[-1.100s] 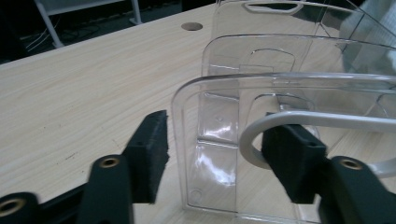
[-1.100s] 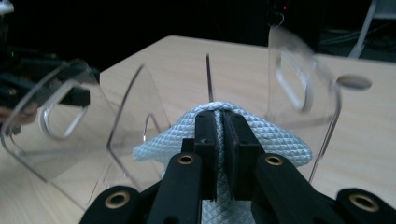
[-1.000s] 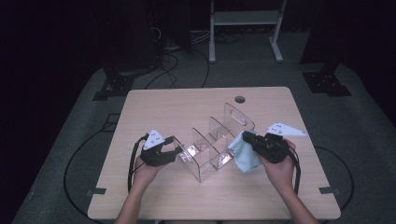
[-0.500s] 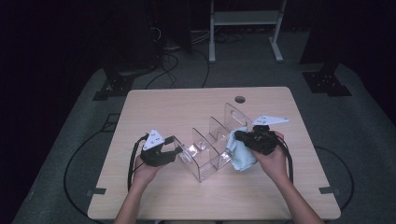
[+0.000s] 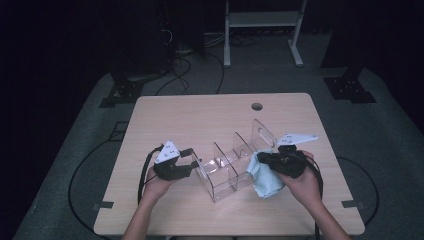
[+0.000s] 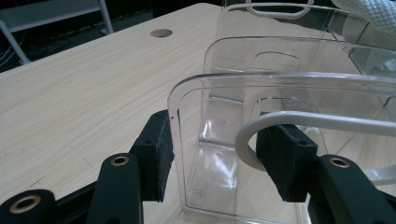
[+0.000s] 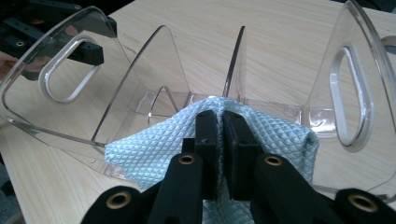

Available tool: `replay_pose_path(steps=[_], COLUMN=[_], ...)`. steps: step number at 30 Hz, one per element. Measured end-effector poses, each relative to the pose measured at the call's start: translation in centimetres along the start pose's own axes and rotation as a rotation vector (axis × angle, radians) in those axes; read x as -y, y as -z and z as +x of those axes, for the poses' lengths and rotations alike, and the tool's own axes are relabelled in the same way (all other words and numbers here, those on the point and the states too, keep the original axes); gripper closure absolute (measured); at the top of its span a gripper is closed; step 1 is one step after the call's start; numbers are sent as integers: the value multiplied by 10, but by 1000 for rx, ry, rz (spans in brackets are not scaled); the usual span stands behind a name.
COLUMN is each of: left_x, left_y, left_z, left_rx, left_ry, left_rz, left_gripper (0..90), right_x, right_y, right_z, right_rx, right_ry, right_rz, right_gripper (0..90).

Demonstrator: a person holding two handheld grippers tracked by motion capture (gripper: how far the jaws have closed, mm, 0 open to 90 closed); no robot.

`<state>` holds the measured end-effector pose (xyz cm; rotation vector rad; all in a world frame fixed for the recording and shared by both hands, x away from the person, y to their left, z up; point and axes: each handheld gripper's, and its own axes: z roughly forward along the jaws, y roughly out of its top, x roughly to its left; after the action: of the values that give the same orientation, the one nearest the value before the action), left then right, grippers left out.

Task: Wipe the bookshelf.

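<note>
Your left gripper (image 5: 192,166) is clamped on the near end wall of the clear divided rack (image 5: 235,162), one pad outside it, one inside by the handle slot, steadying it on the table (image 5: 200,115); your right gripper (image 7: 223,140) is pinched tight on the pale blue cloth (image 7: 154,149), which bunches around and ahead of its jaws, pressed against the rack's open side at the middle dividers; by my reading the wiping is under way, the cloth at the central compartments; the end bays beside each gripper seem left to do.

Pale wooden table (image 5: 200,120) on grey floor (image 5: 75,150), dark room.
</note>
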<state>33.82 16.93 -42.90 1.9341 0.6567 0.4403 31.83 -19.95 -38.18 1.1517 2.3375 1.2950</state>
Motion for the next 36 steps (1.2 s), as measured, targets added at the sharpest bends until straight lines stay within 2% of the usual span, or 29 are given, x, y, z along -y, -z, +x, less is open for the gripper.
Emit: replay_pose_path(steps=[5, 18, 19, 22, 27, 36], left_x=[0, 0, 0, 0, 0, 0], left_y=[-1, -1, -1, -1, -1, -1], left_z=[0, 0, 0, 0, 0, 0], left_rx=[-2, 0, 0, 1, 1, 1], left_ry=[6, 8, 8, 10, 9, 9], left_rz=[-1, -5, -6, -8, -10, -9], left_gripper=[469, 469, 469, 469, 469, 468], right_x=[-12, -53, -54, -53, -50, -41], right_y=[-7, -44, -45, -48, -48, -35], right_z=[-1, -5, -6, -9, -8, -7], right_rx=[13, 66, 68, 53, 66, 58], right_ry=[-3, 3, 10, -12, 10, 12], right_rz=[24, 91, 91, 87, 79, 47], right_gripper=[842, 840, 838, 820, 763, 610])
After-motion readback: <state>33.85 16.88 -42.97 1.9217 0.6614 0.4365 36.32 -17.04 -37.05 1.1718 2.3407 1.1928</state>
